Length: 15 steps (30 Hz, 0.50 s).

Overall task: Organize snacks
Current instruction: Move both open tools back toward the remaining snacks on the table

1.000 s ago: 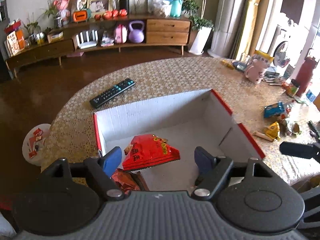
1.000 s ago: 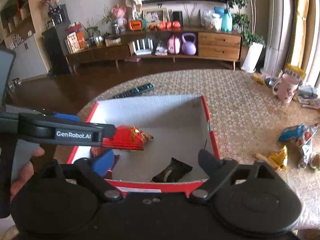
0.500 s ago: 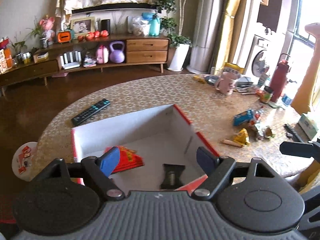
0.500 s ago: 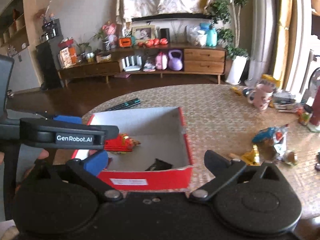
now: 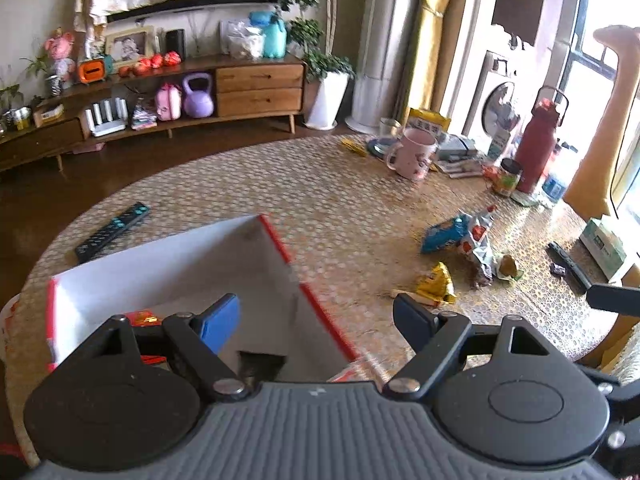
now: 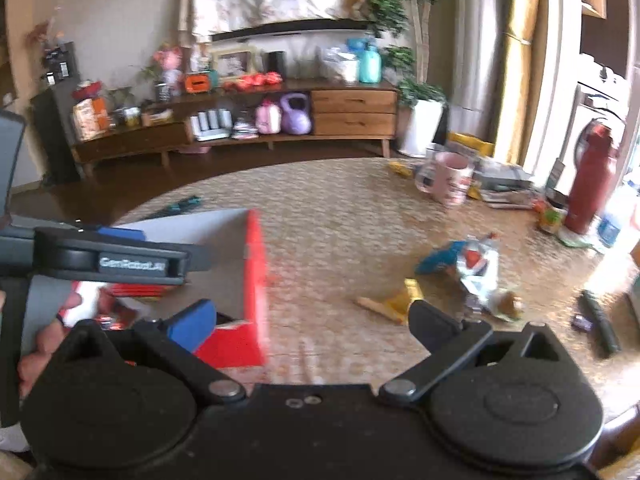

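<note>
So we've swung both grippers, left gripper (image 5: 316, 316) and right gripper (image 6: 308, 318), wide open and empty, off the box (image 5: 280, 240) toward the loose snacks (image 5: 460, 248) ahead-right: next pickup.

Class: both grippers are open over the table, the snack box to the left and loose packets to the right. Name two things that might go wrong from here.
1. The loose packets overlap: the blue packet lies against the silver packet, so the open right gripper may grab two or push them apart.
2. The red-edged box stands close beside both grippers; the left gripper may clip its rim and shift it.
</note>
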Motion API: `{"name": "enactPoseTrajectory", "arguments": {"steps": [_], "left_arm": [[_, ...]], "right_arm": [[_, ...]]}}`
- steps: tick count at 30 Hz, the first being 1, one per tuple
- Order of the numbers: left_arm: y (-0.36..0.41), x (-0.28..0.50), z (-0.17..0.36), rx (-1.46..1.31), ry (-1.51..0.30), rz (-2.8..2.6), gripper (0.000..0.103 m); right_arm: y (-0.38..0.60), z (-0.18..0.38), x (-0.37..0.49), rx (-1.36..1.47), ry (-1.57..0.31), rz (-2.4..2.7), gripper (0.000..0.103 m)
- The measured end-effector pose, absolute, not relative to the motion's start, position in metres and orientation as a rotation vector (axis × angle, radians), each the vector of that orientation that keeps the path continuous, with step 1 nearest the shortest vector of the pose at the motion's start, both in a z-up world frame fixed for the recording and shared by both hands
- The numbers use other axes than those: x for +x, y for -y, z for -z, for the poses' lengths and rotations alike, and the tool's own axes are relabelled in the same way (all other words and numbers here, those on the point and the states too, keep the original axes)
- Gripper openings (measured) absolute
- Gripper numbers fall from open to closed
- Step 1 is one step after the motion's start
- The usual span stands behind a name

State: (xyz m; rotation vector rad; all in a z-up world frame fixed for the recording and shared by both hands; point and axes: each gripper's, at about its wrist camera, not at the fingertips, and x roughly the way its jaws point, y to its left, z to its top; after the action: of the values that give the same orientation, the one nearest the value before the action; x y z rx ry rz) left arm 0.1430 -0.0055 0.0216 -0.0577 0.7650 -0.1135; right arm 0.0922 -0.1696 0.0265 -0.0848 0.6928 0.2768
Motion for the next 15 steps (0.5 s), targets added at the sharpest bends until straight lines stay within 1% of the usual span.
{"name": "enactPoseTrajectory", "arguments": {"steps": [9,15], "left_arm": [[0.079,0.19,0.009,-0.016,-0.864,0.189,0.084],[0.121,0.226,0.034,-0.006,-0.925,0.226,0.084]], "right_arm": [[0.259,-0.007,0.136,-0.068,-0.724,-0.144,0.103],[0.325,0.014,0.175,0.02,-0.766,-0.048,0.103]]}}
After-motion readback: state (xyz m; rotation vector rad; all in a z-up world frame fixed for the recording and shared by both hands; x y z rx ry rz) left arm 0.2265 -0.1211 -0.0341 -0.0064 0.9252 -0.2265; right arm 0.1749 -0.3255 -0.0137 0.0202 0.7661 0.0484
